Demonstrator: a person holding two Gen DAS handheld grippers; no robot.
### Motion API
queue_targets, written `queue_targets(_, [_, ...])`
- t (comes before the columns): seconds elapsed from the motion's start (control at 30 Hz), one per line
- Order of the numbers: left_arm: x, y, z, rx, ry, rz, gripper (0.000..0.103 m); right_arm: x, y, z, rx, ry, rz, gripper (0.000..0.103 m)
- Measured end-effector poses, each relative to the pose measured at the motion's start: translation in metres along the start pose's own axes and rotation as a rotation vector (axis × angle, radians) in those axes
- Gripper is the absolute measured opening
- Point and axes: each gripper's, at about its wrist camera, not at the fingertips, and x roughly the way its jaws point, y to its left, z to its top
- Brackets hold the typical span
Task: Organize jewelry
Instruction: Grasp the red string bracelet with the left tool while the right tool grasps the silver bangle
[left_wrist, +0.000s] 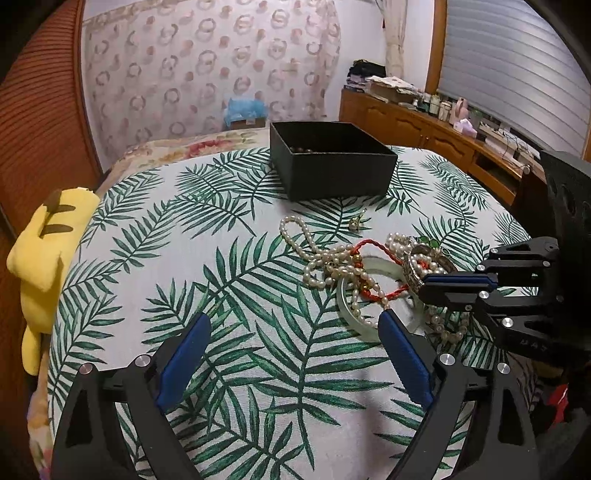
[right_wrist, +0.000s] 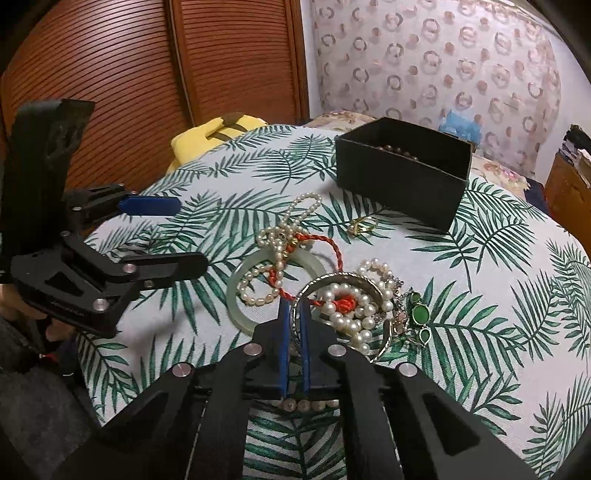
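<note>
A tangle of jewelry lies on the leaf-print cloth: pearl strands (left_wrist: 317, 254) (right_wrist: 354, 314), a red cord (left_wrist: 376, 251) (right_wrist: 328, 240), a pale jade bangle (left_wrist: 351, 310) (right_wrist: 240, 302), a silver bangle (right_wrist: 340, 284) (left_wrist: 417, 269) and green-stone pieces (right_wrist: 419, 314). A small gold ring (left_wrist: 356, 221) (right_wrist: 364, 225) lies apart near the black box (left_wrist: 328, 158) (right_wrist: 402, 173), which holds dark beads. My right gripper (right_wrist: 293, 310) (left_wrist: 424, 282) is shut on the silver bangle's rim. My left gripper (left_wrist: 295, 332) (right_wrist: 188, 236) is open and empty, left of the pile.
A yellow plush toy (left_wrist: 44, 258) (right_wrist: 214, 136) lies at the cloth's left edge. A wooden louvred wardrobe (right_wrist: 147, 74) stands behind it. A wooden sideboard (left_wrist: 424, 129) with clutter stands at the right under a window blind.
</note>
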Motion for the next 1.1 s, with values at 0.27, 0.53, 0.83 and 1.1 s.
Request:
queue_targets(0.27, [0.007, 0.004, 0.012, -0.023, -0.006, -0.02, 0.088, -0.023, -0.005, 0.002, 0.015, -0.069, -0.004, 0.005])
queue_targets(0.53, [0.008, -0.001, 0.017, -0.034, 0.003, -0.054, 0.088, -0.049, -0.012, 0.004, 0.021, -0.133, -0.012, 0.005])
queue_targets(0.83, [0.012, -0.017, 0.018, -0.002, 0.02, -0.104, 0.055, -0.055, -0.027, -0.002, 0.047, -0.138, -0.055, 0.005])
queue_targets(1.1, [0.035, -0.038, 0.048, 0.105, 0.048, -0.136, 0.035, -0.054, -0.038, -0.007, 0.074, -0.134, -0.071, 0.005])
